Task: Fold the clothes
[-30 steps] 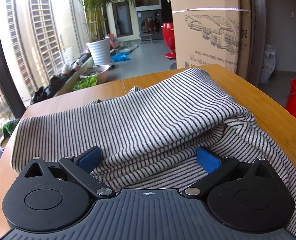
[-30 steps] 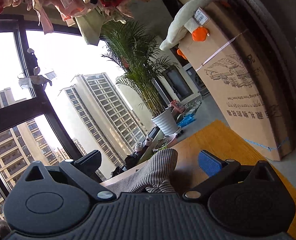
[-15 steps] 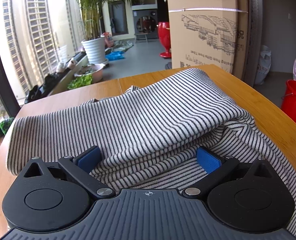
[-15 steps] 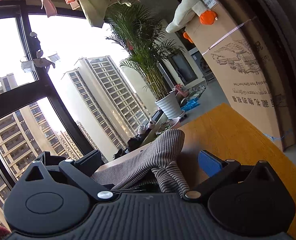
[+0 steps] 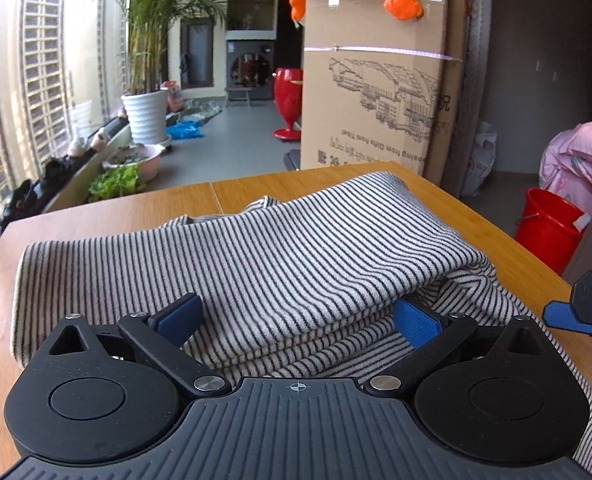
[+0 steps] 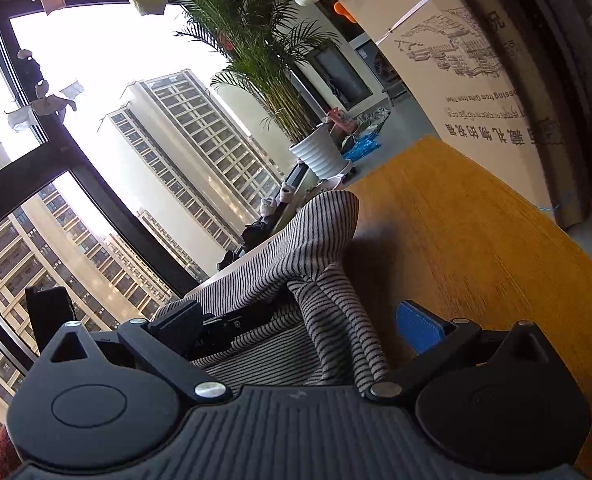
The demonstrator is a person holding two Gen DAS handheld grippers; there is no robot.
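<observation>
Now both sets of fingers stand wide apart, gripping nothing. The left gripper [image 5: 296, 318] straddles the near edge of the striped garment [image 5: 264, 264], its blue pads [image 5: 415, 320] beside the stacked layers. The right gripper [image 6: 296, 322] has swung lower over half a second, bringing the garment's right end between its spread fingers. That suggests a hold on that end is being set up. Only the left view shows the garment doubled over on the wooden table [image 5: 108, 208]; only the right view shows its raised, rolled end [image 6: 327, 220] and bare tabletop beyond.
</observation>
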